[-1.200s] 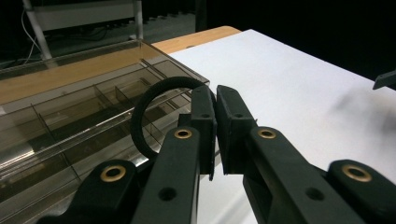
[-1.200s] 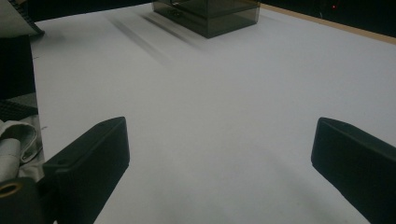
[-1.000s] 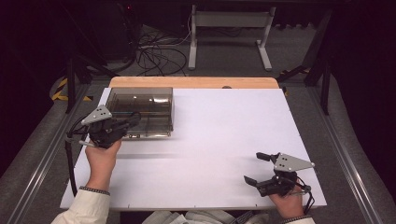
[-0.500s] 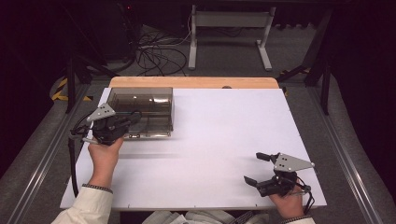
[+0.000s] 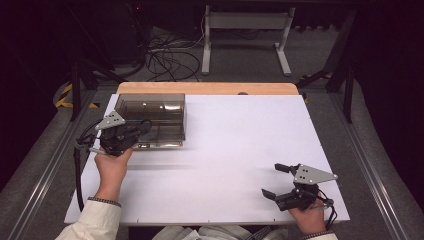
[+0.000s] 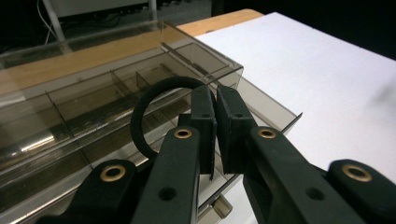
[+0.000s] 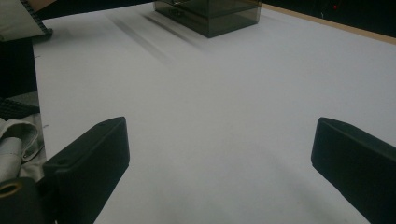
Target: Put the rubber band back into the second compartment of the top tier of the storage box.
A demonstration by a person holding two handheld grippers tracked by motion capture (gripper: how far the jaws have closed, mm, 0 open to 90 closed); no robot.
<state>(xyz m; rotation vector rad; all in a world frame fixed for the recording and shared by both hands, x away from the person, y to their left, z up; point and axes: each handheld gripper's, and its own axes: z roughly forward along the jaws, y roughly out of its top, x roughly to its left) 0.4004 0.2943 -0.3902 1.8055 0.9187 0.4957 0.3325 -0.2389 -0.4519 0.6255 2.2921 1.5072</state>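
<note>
Over organizer box | left gripper clamped on black ring — carry step | next: lower into compartment, release | right gripper jaws apart — idle

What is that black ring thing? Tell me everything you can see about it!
The black ring is a thin, round loop, matte and rubbery or fabric-like, perhaps a hair tie. The left tongs are shut on its right side, holding it upright over the smoky see-through box with dividers inside. Part of the loop is hidden behind the tongs' black jaws. Whether it touches the box cannot be told.
</note>
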